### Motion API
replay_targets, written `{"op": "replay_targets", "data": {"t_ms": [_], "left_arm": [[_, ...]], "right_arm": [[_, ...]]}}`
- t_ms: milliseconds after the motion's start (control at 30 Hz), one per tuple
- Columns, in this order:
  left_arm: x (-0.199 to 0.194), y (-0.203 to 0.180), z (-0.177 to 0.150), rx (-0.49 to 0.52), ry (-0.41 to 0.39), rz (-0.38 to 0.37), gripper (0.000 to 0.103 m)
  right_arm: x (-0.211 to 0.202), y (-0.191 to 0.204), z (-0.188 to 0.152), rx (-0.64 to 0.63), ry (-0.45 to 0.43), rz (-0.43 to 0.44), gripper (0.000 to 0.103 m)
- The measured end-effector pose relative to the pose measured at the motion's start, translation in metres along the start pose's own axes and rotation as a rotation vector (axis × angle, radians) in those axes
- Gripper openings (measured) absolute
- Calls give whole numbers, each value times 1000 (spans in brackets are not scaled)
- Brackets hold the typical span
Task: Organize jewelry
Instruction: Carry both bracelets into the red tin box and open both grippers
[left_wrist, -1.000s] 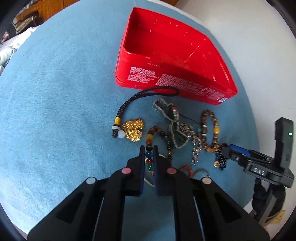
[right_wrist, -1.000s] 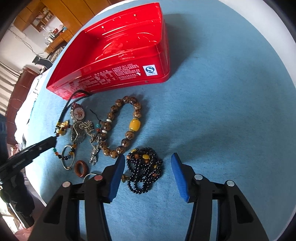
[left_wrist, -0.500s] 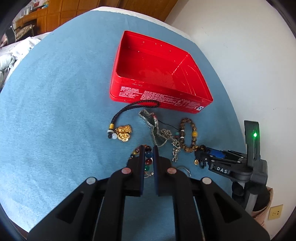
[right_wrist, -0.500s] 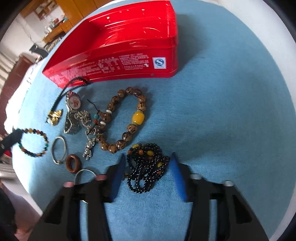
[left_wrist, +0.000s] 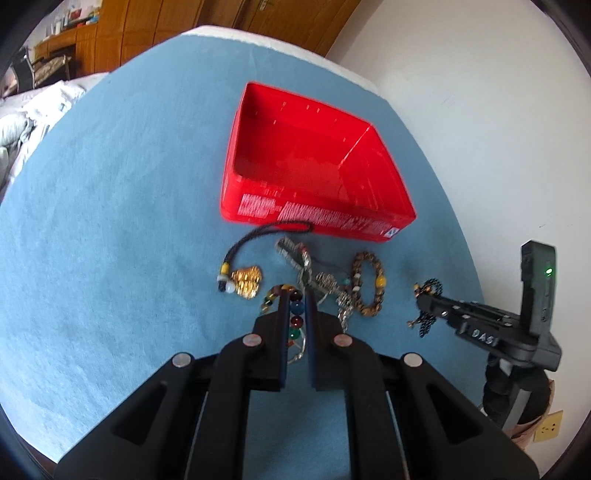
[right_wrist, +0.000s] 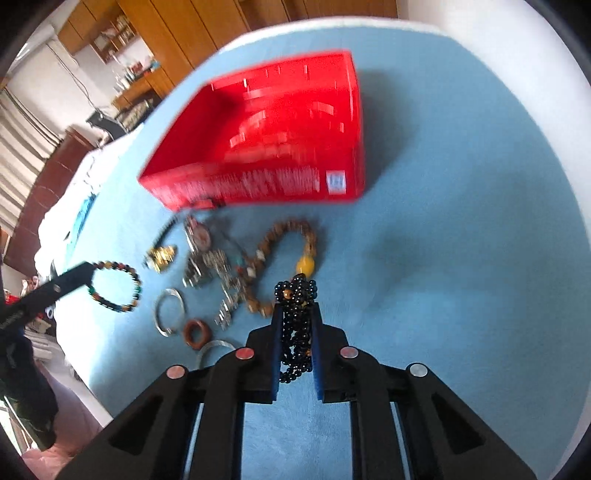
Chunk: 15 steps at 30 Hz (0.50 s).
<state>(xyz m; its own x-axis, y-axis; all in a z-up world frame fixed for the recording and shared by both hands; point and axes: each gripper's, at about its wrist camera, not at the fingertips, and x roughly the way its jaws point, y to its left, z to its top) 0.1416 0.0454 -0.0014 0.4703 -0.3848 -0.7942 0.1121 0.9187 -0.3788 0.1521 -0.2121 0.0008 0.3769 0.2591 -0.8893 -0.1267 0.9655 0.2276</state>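
An open red tin (left_wrist: 306, 177) stands on the blue cloth, also in the right wrist view (right_wrist: 273, 147). My left gripper (left_wrist: 297, 295) is shut on a multicoloured bead bracelet (left_wrist: 295, 317) and holds it above the cloth; the bracelet hangs from its tip in the right wrist view (right_wrist: 118, 284). My right gripper (right_wrist: 295, 310) is shut on a black bead strand (right_wrist: 295, 325), lifted off the cloth, seen from the left too (left_wrist: 428, 295). On the cloth before the tin lie a gold charm on black cord (left_wrist: 245, 280), a brown bead bracelet (left_wrist: 369, 282) and silver pieces (left_wrist: 317, 280).
Metal rings (right_wrist: 170, 310) and a brown ring (right_wrist: 197, 332) lie near the cloth's front edge. A white wall (left_wrist: 480, 110) stands right of the table. Wooden cabinets (right_wrist: 184, 37) are behind, a bed (left_wrist: 22, 110) to the left.
My right gripper closed on the black bead strand and lifted it. My left gripper rose with the multicoloured bracelet. Both views have pulled back from the cloth.
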Motion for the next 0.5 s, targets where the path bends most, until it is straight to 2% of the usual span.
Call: {"op": "replay_targets", "data": {"t_ms": [267,367,500], "left_arm": [[-10,-15,54,24,-102,-7,6],[-3,-19,83,29,-134,-19,6],[18,-21,112,35,-137,-24,6]], "right_arm": [[-18,17,68,-31,-105,20,13],[-9,20,96,-38,-115,22,13],[21,24,130,-41,-107,19,13]]}}
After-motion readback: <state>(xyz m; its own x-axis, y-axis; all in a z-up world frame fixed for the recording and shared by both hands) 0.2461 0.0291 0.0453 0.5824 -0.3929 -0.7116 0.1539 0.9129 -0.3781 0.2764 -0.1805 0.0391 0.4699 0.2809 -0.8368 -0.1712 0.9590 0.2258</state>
